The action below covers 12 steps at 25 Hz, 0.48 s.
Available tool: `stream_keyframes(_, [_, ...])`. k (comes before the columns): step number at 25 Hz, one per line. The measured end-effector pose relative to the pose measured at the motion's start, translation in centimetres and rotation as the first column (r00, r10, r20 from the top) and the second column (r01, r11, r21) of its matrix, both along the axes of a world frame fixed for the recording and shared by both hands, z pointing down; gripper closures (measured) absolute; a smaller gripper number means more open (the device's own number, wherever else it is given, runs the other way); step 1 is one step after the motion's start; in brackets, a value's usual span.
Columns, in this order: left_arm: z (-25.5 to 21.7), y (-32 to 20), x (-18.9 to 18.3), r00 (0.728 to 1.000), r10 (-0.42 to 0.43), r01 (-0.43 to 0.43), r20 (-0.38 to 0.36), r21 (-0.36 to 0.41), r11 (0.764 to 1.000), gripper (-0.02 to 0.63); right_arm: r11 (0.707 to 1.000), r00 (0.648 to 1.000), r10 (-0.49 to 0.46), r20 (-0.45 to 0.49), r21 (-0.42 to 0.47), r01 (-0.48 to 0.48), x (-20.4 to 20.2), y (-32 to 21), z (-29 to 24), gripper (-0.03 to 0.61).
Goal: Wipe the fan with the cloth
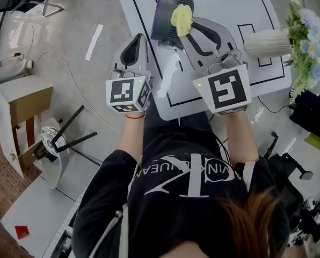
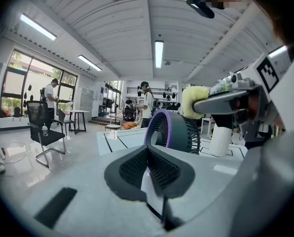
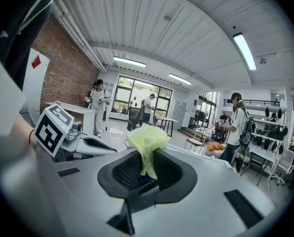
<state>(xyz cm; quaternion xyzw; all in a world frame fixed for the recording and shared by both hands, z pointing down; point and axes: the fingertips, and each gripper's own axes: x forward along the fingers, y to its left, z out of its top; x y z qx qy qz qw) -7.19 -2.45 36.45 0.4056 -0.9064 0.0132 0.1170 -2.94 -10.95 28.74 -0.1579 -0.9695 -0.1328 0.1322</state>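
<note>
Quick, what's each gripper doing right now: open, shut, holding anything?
Left gripper: shut, nothing between the jaws.
Right gripper: shut on the yellow cloth.

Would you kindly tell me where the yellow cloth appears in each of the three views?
Head view: cloth top centre, over the fan.
Left gripper view: cloth right of centre, above the fan.
Right gripper view: cloth centre, between the jaws.
Shared landmark: the right gripper holding it.

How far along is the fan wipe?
Done: cloth is picked up, pinched in the right gripper. In hand: the cloth is up against the fan at its dark grille side; contact looks likely, not certain. Remaining: the wiping itself; no cleaned area is discernible. The left gripper is shut, empty, short of the fan.
</note>
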Motion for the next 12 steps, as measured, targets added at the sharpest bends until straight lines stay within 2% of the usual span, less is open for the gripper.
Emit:
stream_keyframes(8, [0.1,0.7,0.9,1.000,-0.020,0.020,-0.001,0.006,1.000,0.604,0.999,1.000,-0.017,-0.002,0.027,0.017,0.7,0.9,0.6,0.512])
stream_keyframes(12, [0.2,1.2,1.4,1.000,-0.029,0.029,-0.004,0.007,1.000,0.604,0.997,1.000,-0.027,-0.005,0.072,0.027,1.1,1.2,0.8,0.512])
